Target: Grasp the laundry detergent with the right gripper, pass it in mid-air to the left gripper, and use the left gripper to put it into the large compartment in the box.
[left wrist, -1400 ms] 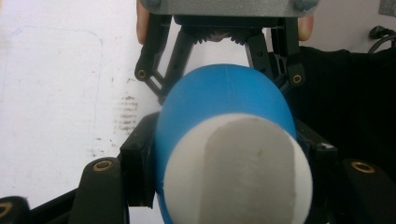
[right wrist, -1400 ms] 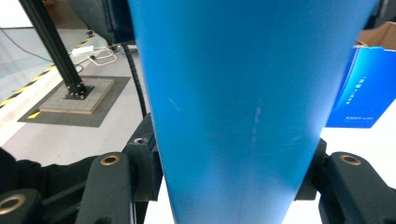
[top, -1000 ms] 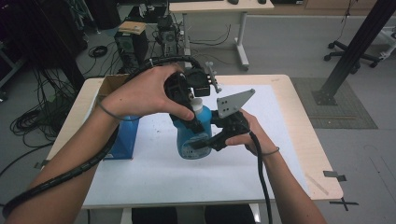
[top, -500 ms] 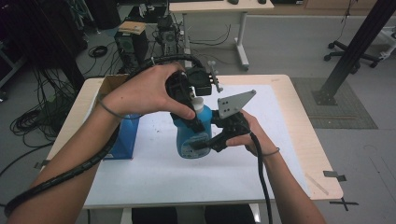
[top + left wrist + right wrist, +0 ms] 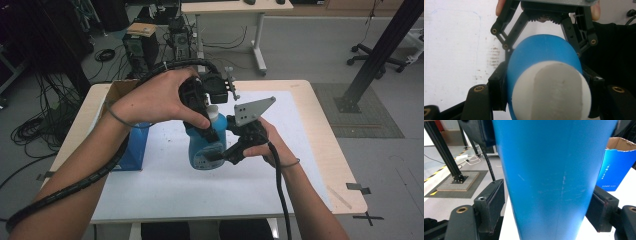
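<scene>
While the left tool (image 5: 210,135) clamps the blue bottle (image 5: 206,147), the right tool (image 5: 225,152) lets go.
Its jaws have just been opening, pads now clear of the bottle's sides: handover to the left looks done.

lab/workshop: cable tangles (image 5: 35,132) on floor, equip rack (image 5: 142,47), alu frame post (image 5: 382,52).

My tongs bracket the bottle (image 5: 206,145) mid-table (image 5: 300,150).
My left gripper (image 5: 202,107) clamps its top from above; my right gripper (image 5: 220,155) flanks its right side; the box (image 5: 131,150) stands just left.
</scene>
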